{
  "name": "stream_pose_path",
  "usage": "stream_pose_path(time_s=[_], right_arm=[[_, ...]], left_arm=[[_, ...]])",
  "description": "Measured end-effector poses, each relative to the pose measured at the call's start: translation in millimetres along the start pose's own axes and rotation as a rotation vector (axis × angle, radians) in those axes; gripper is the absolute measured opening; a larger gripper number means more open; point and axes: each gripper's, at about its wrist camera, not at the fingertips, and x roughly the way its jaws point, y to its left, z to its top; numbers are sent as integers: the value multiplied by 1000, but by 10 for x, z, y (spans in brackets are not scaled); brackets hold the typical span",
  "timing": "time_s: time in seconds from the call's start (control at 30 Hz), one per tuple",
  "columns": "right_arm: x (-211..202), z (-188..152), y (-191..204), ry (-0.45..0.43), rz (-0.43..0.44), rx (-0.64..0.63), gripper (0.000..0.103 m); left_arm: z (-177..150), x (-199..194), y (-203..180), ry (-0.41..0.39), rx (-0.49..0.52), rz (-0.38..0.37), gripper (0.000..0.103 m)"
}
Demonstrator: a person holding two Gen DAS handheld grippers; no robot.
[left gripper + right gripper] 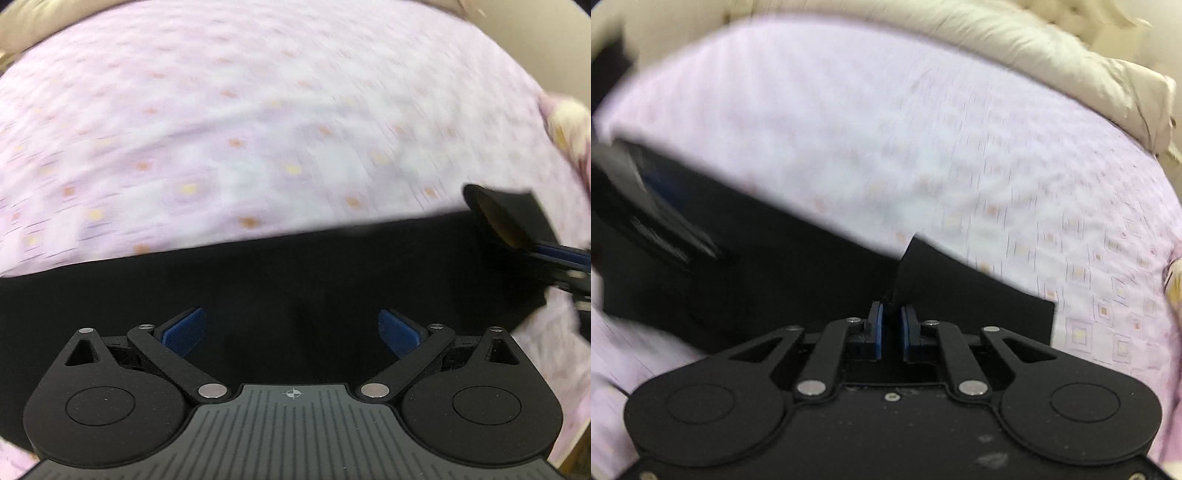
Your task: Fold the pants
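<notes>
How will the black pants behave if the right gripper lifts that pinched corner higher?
Probably floppy: the black pants lie flat on the pink sheet, and only the flap clamped in the right gripper stands up. The rest should drape and trail rather than rise as a sheet. They look thin and light. The left gripper is open above them, pinning nothing, so they may slide.

left gripper [291, 334] jaws wide; right gripper [892, 325] jaws pinched.

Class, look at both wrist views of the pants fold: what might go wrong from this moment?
1. The right gripper pinches only a small corner of the black pants; it may slip out.
2. The left gripper is open and holds nothing, so a one-sided pull may skew the fold.
</notes>
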Motion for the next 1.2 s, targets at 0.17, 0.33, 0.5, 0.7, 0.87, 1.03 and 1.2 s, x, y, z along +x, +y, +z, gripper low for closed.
stream_pose_path(time_s=[0.17,0.33,0.5,0.7,0.87,1.03,1.2], right_arm=[[-352,225,261,-68,196,98,11],[-76,176,842,9,319,11,11],[284,-3,1080,108,350,-24,12],[419,-47,966,111,342,3,25],[33,-161,596,63,338,43,28],[-143,-314,66,47,188,129,28],[-88,-389,-357,65,102,223,28]], left_arm=[[-122,-174,458,-18,-126,47,101],[-231,-271,751,-8,-178,89,101],[-258,-370,772,-17,-189,67,101],[-41,-245,388,-26,-95,-13,101],[38,-69,25,-10,-19,-87,101],[-104,204,-102,61,-83,-118,102],[-200,389,-40,100,-226,-154,102]])
